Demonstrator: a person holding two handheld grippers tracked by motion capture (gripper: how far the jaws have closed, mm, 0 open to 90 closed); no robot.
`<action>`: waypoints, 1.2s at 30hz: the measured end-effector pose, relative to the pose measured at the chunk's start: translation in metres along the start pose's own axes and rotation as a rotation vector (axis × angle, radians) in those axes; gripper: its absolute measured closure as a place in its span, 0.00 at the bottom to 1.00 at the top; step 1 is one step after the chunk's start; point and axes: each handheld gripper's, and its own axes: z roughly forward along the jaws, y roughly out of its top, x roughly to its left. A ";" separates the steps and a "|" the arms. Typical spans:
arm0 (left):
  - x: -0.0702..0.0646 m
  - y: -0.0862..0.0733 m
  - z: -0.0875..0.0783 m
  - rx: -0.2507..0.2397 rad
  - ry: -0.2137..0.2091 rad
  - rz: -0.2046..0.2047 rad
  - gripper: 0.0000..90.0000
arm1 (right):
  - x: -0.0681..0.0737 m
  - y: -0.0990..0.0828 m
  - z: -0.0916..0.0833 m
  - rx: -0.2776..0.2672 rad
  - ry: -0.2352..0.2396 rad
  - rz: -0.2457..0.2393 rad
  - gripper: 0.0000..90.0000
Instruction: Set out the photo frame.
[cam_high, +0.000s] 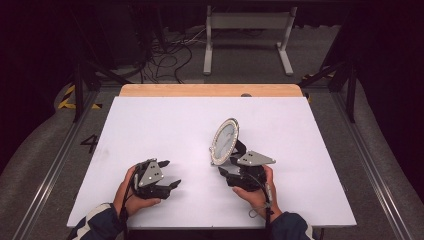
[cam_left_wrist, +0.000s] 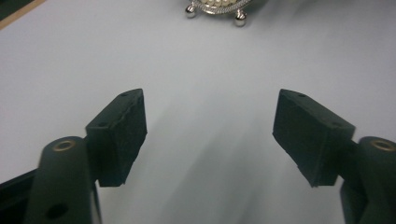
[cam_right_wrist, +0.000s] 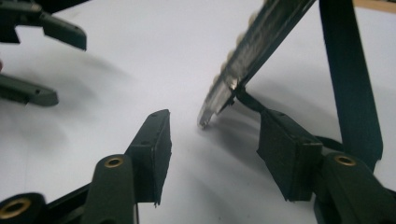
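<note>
An oval picture frame (cam_high: 225, 141) with a pearl-studded silver rim stands tilted on the white table (cam_high: 165, 120), propped on a black back stand (cam_right_wrist: 350, 79). My right gripper (cam_high: 231, 167) sits just in front of it, low on the table. In the right gripper view, its jaws (cam_right_wrist: 212, 121) are open; the frame's lower edge (cam_right_wrist: 254, 51) rises ahead between them, and neither pad presses on it. My left gripper (cam_high: 171, 173) is to the left, apart from the frame, and points toward it. Its jaws (cam_left_wrist: 210, 95) are open and empty, with the frame's ball feet (cam_left_wrist: 215, 7) far ahead.
A bare wooden strip (cam_high: 210, 90) runs along the table's far edge. Beyond it on the floor are a white metal stand (cam_high: 247, 37) and loose cables (cam_high: 170, 55). The left gripper (cam_right_wrist: 56, 65) also appears at the top left of the right gripper view.
</note>
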 end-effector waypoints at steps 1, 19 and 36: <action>0.000 -0.001 -0.002 0.003 0.003 -0.007 0.26 | 0.002 0.003 0.000 -0.020 -0.016 0.002 0.46; -0.001 -0.006 -0.006 0.023 -0.002 -0.023 0.23 | 0.006 0.009 0.022 -0.110 -0.104 0.114 0.47; -0.002 -0.006 0.000 0.048 -0.014 0.009 0.23 | 0.003 0.005 0.029 -0.099 -0.104 0.096 0.69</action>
